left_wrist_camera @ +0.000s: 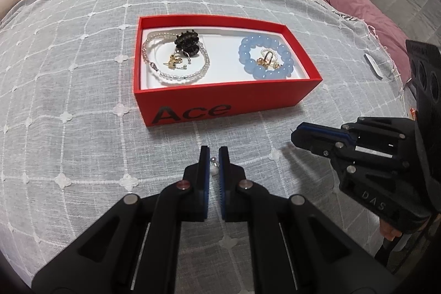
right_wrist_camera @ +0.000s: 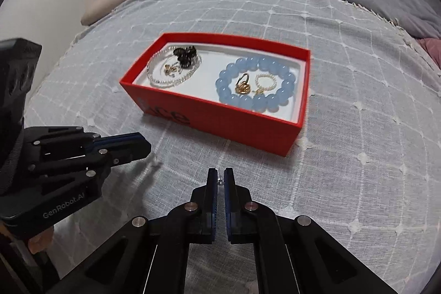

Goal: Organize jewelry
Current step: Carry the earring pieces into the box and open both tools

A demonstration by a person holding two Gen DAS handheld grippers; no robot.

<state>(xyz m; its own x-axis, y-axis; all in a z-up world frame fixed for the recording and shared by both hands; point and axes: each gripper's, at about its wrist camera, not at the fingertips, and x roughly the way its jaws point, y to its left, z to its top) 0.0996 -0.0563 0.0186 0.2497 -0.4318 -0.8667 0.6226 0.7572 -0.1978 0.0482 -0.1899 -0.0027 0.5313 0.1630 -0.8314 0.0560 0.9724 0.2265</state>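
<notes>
Grey checked bedspread [left_wrist_camera: 82,79] under red box [left_wrist_camera: 220,98] holding blue bead bracelet [left_wrist_camera: 268,58] and pearl necklace [left_wrist_camera: 176,73]; nearer than box, left gripper [left_wrist_camera: 214,156] pinching pearl earring [left_wrist_camera: 214,166], right gripper [right_wrist_camera: 220,178] closed on tiny silver piece [right_wrist_camera: 220,181].

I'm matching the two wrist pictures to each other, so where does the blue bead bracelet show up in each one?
Left wrist view: the blue bead bracelet lies at the right end of the red box, right of picture centre.
Right wrist view: the blue bead bracelet lies in the box's right half, just right of centre.
Shared landmark: the black hair clip at the box's opposite end.
</notes>
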